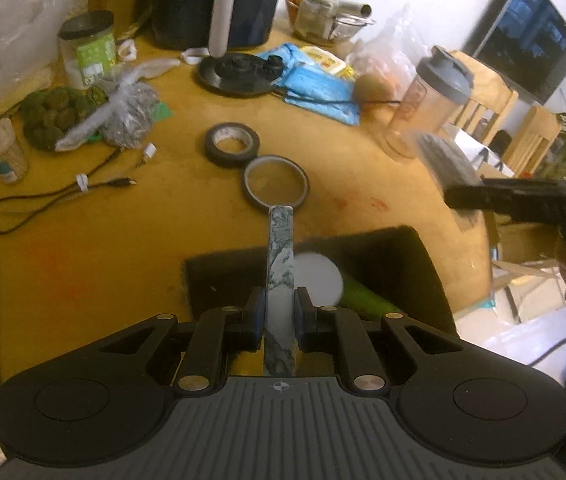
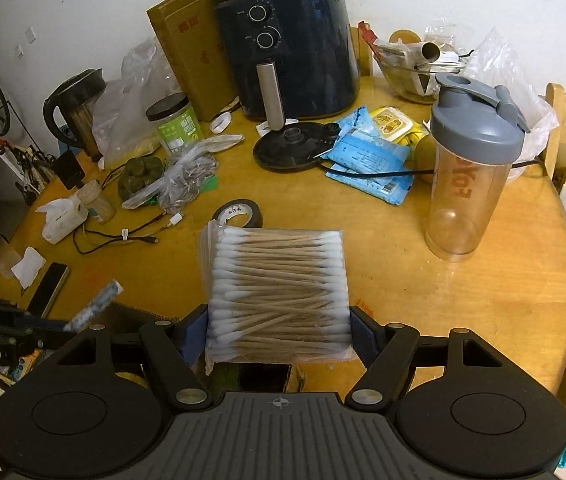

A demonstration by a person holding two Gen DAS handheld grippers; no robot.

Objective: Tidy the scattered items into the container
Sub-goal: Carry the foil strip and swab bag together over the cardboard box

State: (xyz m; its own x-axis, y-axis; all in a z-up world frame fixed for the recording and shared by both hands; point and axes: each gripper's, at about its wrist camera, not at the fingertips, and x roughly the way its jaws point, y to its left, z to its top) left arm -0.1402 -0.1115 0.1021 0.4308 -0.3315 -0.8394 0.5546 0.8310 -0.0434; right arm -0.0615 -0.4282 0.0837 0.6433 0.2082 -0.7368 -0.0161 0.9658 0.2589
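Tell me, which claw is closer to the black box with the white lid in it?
The left claw. It hangs right over the black box, gripping a marbled stick. The right claw holds a cotton swab pack off to the side, above the table.

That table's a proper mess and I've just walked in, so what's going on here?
A person is tidying with a claw in each hand. The left claw is shut on a marbled grey stick, held above the dark container, which already holds a white disc and something green. The right claw grips a pack of cotton swabs. Two tape rolls remain on the table.
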